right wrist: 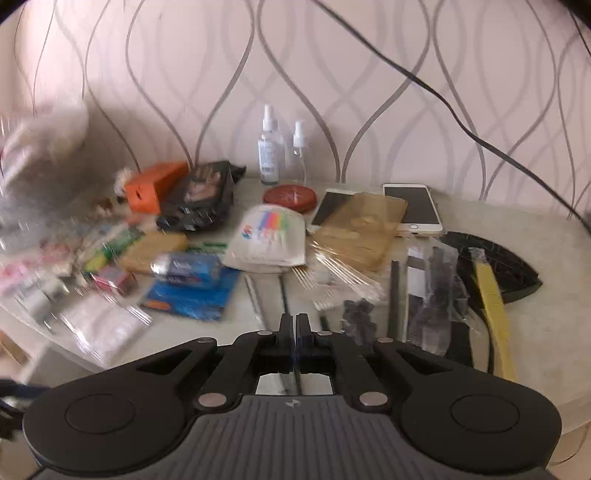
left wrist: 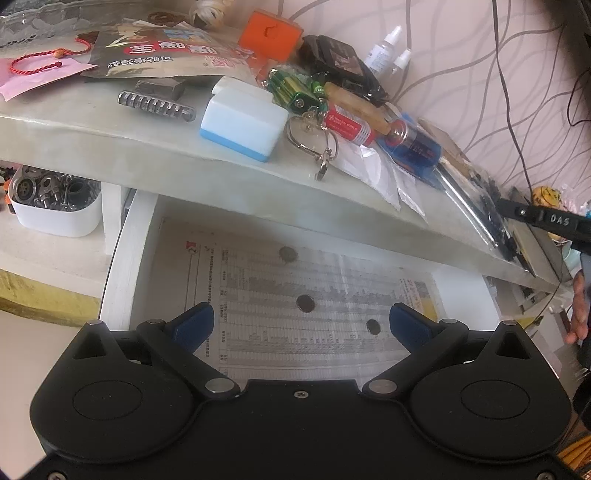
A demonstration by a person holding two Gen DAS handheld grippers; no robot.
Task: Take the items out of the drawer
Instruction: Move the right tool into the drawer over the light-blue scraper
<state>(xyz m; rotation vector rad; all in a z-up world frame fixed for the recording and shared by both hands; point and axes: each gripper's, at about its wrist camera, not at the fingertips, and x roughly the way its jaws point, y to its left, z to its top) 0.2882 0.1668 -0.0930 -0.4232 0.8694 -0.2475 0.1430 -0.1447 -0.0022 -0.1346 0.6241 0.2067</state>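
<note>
in the left wrist view my left gripper hung over the pulled-out drawer with its jaws spread wide and nothing between them. the drawer was lined with a printed sheet, and all i could find on it were three small dark round pieces: one far, one in the middle, one near and to the right, just off my right blue pad. coins or buttons, i could not tell which. the tabletop beyond the drawer was crowded: a white and blue box, a pack of green batteries, a key ring, a red and blue battery pack, a snack bag, an orange box. at the far right edge the black tip of my right gripper showed above the table's right end. in the right wrist view, blurred on the left side, the right gripper had its jaws pressed together, and i saw nothing clamped between them. beyond it lay two phones, an amber case, two spray bottles, a round red tin, bagged combs and a yellow comb. i judged the job nearly finished: the bulk appeared to be out on the table, and only the three small pieces were left, flat and awkward to pinch.
</note>
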